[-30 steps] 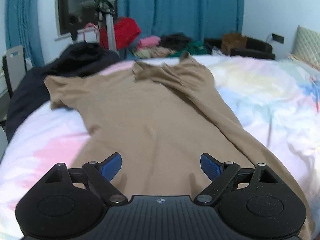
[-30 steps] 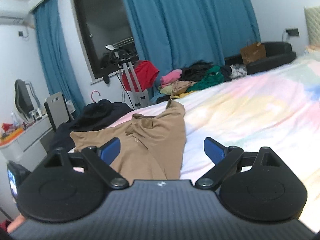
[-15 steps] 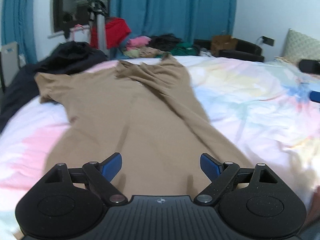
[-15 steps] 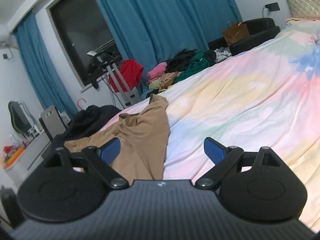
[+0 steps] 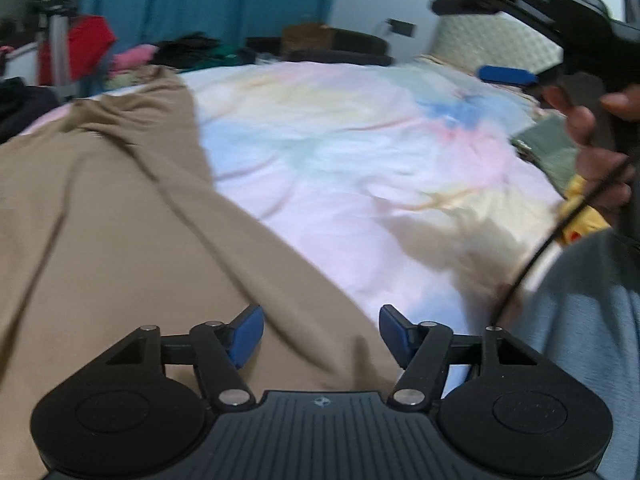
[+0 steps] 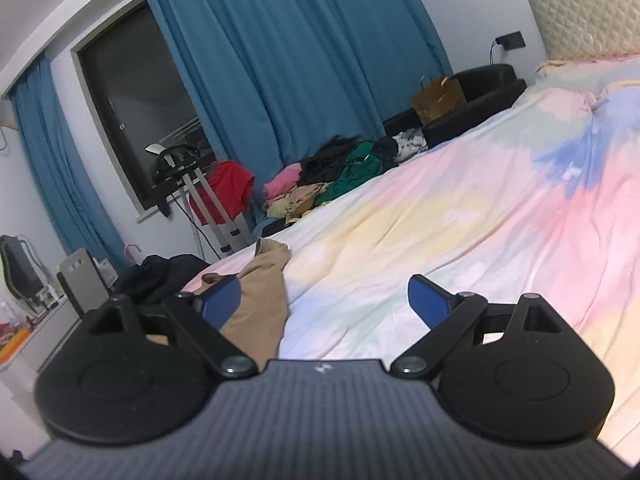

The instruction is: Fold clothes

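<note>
A tan garment (image 5: 120, 216) lies spread on the pastel tie-dye bedsheet (image 5: 360, 152). My left gripper (image 5: 322, 330) is open and empty, low over the garment's near right edge. My right gripper (image 6: 324, 300) is open and empty, above the bed to the right of the garment (image 6: 256, 304); it also shows in the left wrist view (image 5: 508, 74) at the upper right, held in a hand. Most of the garment is hidden behind the gripper in the right wrist view.
A pile of clothes (image 6: 340, 176) lies at the bed's far side by blue curtains (image 6: 300, 60). A dark garment (image 6: 160, 276) sits at the bed's left end. A black sofa with a paper bag (image 6: 438, 98) and a padded headboard (image 6: 584, 12) stand at right.
My left gripper has swung right, so the garment now sits at left and the right gripper and hand fill the upper right. My right gripper has moved right, away from the garment.
</note>
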`<state>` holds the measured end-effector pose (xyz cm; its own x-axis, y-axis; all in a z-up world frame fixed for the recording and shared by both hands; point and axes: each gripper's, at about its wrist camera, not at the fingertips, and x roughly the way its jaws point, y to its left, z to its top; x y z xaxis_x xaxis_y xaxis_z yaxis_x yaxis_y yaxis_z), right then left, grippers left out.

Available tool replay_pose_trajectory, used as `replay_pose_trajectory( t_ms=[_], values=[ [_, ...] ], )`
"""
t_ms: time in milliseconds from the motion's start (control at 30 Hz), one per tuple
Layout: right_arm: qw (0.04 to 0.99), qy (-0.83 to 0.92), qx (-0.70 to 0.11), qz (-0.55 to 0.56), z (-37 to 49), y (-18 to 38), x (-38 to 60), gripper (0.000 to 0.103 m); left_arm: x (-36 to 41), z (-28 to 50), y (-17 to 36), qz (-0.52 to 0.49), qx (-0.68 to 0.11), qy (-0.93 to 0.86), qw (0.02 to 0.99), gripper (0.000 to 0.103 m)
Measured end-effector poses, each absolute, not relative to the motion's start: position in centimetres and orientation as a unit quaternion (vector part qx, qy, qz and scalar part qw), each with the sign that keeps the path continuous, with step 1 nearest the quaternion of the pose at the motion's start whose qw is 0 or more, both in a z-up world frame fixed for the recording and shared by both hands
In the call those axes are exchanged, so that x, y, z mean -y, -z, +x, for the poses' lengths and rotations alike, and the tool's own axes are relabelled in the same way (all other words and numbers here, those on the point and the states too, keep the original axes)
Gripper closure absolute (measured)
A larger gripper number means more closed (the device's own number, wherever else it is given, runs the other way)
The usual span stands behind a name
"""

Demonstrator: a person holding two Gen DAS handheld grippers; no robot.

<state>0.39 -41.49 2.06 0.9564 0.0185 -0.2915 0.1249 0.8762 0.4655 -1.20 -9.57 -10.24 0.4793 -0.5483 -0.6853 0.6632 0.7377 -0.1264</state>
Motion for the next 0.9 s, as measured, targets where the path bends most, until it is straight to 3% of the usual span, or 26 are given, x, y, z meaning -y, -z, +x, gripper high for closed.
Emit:
replay_pose_trajectory(
  t_ms=[167, 333, 467, 533, 567, 600, 667, 700, 900],
  values=[
    [0.959, 0.002, -0.140, 0.248, 0.4, -2.0, 41.4, 0.011, 11.7, -2.0, 11.6, 0.103, -0.372, 0.393, 0.835, 0.052],
    [0.961, -0.021, -0.155, 0.229, 1.2, -1.7, 40.1, 0.011, 13.9, -3.2, 13.3, 0.150, -0.373, 0.412, 0.818, 0.047],
    [0.956, -0.025, -0.177, 0.233, 2.0, -1.2, 39.9, 0.011, 14.9, -3.8, 14.5, 0.198, -0.363, 0.404, 0.816, 0.048],
    [0.953, -0.025, -0.184, 0.238, 2.2, -0.9, 39.9, 0.011, 15.1, -4.0, 14.9, 0.218, -0.352, 0.398, 0.819, 0.052],
    [0.953, -0.024, -0.185, 0.240, 2.3, -0.8, 39.9, 0.011, 15.1, -4.1, 15.0, 0.225, -0.348, 0.394, 0.820, 0.062],
    [0.952, -0.023, -0.187, 0.241, 2.3, -0.8, 39.9, 0.011, 15.1, -4.2, 15.1, 0.230, -0.344, 0.391, 0.822, 0.079],
    [0.951, -0.022, -0.188, 0.246, 2.3, -0.7, 40.0, 0.011, 14.8, -4.0, 15.0, 0.223, -0.343, 0.385, 0.827, 0.097],
    [0.950, -0.022, -0.189, 0.248, 2.3, -0.6, 40.0, 0.011, 14.6, -3.8, 14.8, 0.216, -0.345, 0.382, 0.830, 0.101],
    [0.947, -0.023, -0.190, 0.257, 2.2, -0.6, 40.1, 0.011, 11.6, -3.1, 12.4, 0.134, -0.347, 0.368, 0.852, 0.102]
  ],
)
